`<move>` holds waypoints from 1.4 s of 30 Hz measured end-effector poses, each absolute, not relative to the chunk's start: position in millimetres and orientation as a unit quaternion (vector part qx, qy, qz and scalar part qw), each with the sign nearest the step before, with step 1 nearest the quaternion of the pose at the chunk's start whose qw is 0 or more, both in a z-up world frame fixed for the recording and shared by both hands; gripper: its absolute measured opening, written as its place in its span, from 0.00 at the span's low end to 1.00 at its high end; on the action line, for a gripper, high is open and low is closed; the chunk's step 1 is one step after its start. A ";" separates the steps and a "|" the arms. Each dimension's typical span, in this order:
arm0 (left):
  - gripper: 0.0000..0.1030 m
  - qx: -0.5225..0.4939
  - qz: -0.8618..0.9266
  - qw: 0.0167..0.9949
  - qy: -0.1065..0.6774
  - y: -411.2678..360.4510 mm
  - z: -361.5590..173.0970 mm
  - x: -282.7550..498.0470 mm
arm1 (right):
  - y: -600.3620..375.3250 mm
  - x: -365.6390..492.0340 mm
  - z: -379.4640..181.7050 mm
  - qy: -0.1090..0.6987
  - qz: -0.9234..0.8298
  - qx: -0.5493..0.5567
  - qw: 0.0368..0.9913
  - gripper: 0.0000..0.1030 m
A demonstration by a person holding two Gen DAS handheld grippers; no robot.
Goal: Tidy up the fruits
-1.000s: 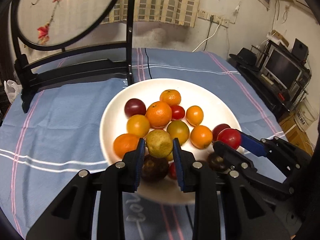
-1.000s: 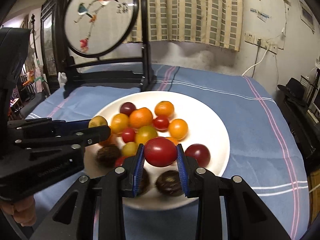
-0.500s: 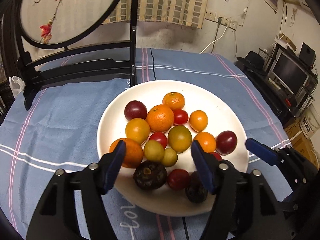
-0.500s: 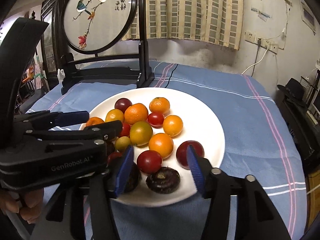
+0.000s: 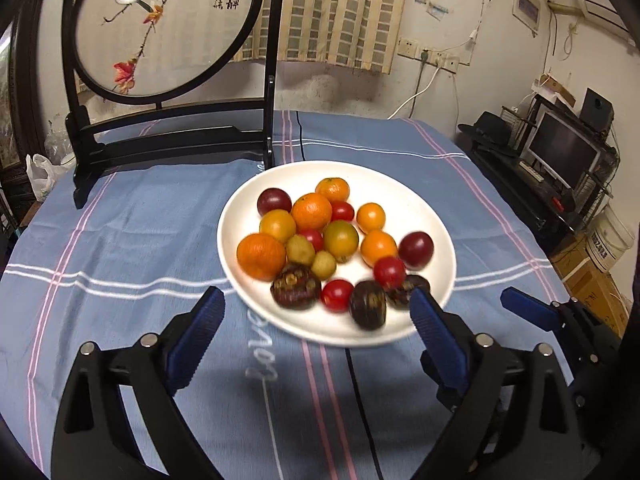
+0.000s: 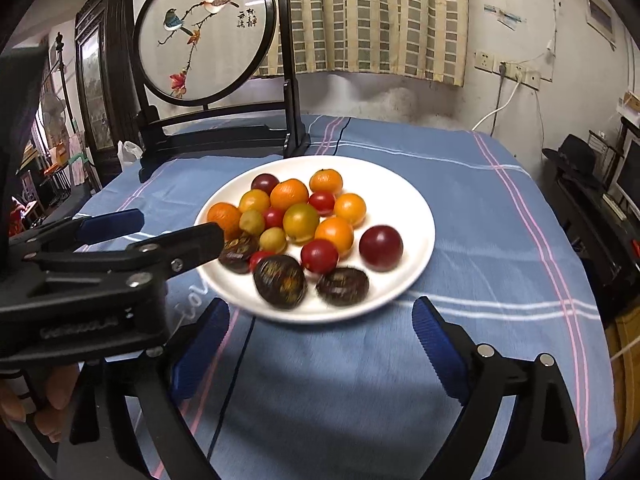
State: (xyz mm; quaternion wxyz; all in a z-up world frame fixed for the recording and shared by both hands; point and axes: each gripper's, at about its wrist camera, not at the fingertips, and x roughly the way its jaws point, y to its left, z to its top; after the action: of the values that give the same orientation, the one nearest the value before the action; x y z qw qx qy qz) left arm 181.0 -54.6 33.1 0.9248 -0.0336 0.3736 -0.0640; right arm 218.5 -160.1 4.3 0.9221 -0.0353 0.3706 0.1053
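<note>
A white plate [image 5: 436,220] [image 6: 416,216] on the blue tablecloth holds several small fruits: oranges [image 5: 261,256], red tomatoes [image 6: 319,256], yellow-green fruits [image 5: 300,250], dark red plums [image 6: 380,248] and dark brown mangosteens [image 6: 280,281]. My left gripper [image 5: 316,334] is open and empty, held back from the plate's near rim. My right gripper [image 6: 322,338] is open and empty, also short of the near rim. The left gripper also shows in the right wrist view [image 6: 132,240], at the plate's left side.
A black-framed round bird screen [image 5: 168,28] [image 6: 208,36] stands at the table's far left. A black cable [image 5: 298,136] runs under the plate. Shelves with a monitor [image 5: 564,152] stand beyond the table's right edge.
Both grippers opened, dropped the yellow-green fruit and the red tomato onto the plate, and pulled back toward the near edge.
</note>
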 end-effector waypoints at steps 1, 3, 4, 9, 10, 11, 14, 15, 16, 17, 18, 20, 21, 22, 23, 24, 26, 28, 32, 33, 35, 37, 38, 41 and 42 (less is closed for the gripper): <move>0.90 -0.034 -0.065 0.925 0.373 -53.6 33.0 172.9 | -160.4 215.4 3.9 0.372 0.104 -0.033 0.922 0.92; 0.91 -0.035 -0.067 0.925 0.372 -51.7 31.9 160.7 | -159.9 206.4 1.9 0.373 0.101 -0.027 0.922 0.94; 0.91 -0.035 -0.066 0.925 0.371 -51.0 31.1 155.4 | -159.1 203.1 0.7 0.375 0.102 -0.027 0.921 0.94; 0.94 -0.032 -0.060 0.926 0.371 -46.3 24.0 128.6 | -152.9 184.1 -12.6 0.387 0.107 -0.036 0.915 0.94; 0.94 -0.031 -0.060 0.926 0.372 -45.7 21.6 125.0 | -152.9 182.0 -14.7 0.389 0.108 -0.034 0.914 0.94; 0.94 -0.030 -0.059 0.925 0.373 -45.6 20.2 122.8 | -153.2 179.3 -18.1 0.393 0.111 -0.031 0.912 0.94; 0.94 -0.029 -0.055 0.922 0.382 -42.3 11.6 115.1 | -153.7 171.8 -25.1 0.399 0.113 -0.029 0.910 0.95; 0.94 -0.029 -0.056 0.921 0.384 -41.3 9.7 114.2 | -153.7 170.4 -25.6 0.399 0.114 -0.030 0.909 0.95; 0.94 -0.029 -0.056 0.920 0.386 -40.4 7.2 112.7 | -154.0 168.7 -26.6 0.399 0.115 -0.029 0.909 0.95; 0.94 -0.028 -0.054 0.920 0.387 -40.1 5.4 111.5 | -154.7 167.4 -26.9 0.399 0.115 -0.028 0.910 0.95; 0.94 -0.029 -0.051 0.920 0.387 -39.0 4.2 110.8 | -155.9 166.0 -27.3 0.398 0.114 -0.025 0.910 0.95; 0.94 -0.034 -0.048 0.920 0.388 -36.8 1.5 109.9 | -158.6 164.5 -28.4 0.396 0.114 -0.016 0.911 0.95; 0.94 -0.035 -0.048 0.919 0.389 -36.1 0.4 109.7 | -159.8 163.8 -29.7 0.397 0.114 -0.012 0.911 0.95; 0.94 -0.036 -0.046 0.919 0.390 -35.2 -1.3 110.0 | -160.9 163.5 -31.3 0.398 0.114 -0.009 0.910 0.95; 0.94 -0.037 -0.046 0.918 0.391 -34.8 -3.2 110.3 | -162.0 163.0 -33.8 0.400 0.116 -0.006 0.909 0.95; 0.94 -0.037 -0.046 0.918 0.392 -34.7 -5.0 110.5 | -162.8 162.8 -36.2 0.402 0.116 -0.005 0.908 0.95; 0.94 -0.035 -0.047 0.917 0.395 -35.1 -7.6 111.2 | -163.6 162.5 -39.5 0.405 0.113 -0.007 0.907 0.95; 0.94 -0.033 -0.049 0.916 0.396 -36.0 -10.7 111.0 | -164.5 161.3 -40.6 0.405 0.114 -0.006 0.907 0.95; 0.94 -0.030 -0.050 0.917 0.396 -37.4 -15.5 107.9 | -165.9 159.5 -43.7 0.412 0.110 -0.001 0.904 0.95; 0.94 -0.029 -0.049 0.916 0.396 -37.8 -17.6 107.0 | -165.8 159.5 -45.4 0.417 0.107 -0.002 0.903 0.95; 0.94 -0.027 -0.051 0.914 0.402 -39.0 -23.7 105.8 | -165.4 160.4 -50.8 0.430 0.099 -0.007 0.898 0.95; 0.94 -0.025 -0.052 0.910 0.410 -39.9 -30.7 106.6 | -164.4 160.9 -54.5 0.437 0.092 -0.012 0.895 0.95; 0.94 -0.024 -0.051 0.909 0.412 -40.3 -33.6 107.3 | -163.5 161.7 -56.1 0.440 0.088 -0.016 0.894 0.95; 0.95 -0.024 -0.051 0.905 0.422 -40.4 -41.8 110.4 | -163.5 163.2 -59.6 0.447 0.079 -0.021 0.891 0.95; 0.95 -0.025 -0.050 0.904 0.425 -40.0 -44.2 111.4 | -163.7 163.7 -60.7 0.450 0.078 -0.022 0.889 0.95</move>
State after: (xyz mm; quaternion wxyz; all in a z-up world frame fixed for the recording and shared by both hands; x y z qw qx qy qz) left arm 111.4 -40.0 -44.2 0.9036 -0.0250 0.4247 -0.0504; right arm 163.7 -163.7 -60.7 0.8892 -0.0222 0.4501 0.0782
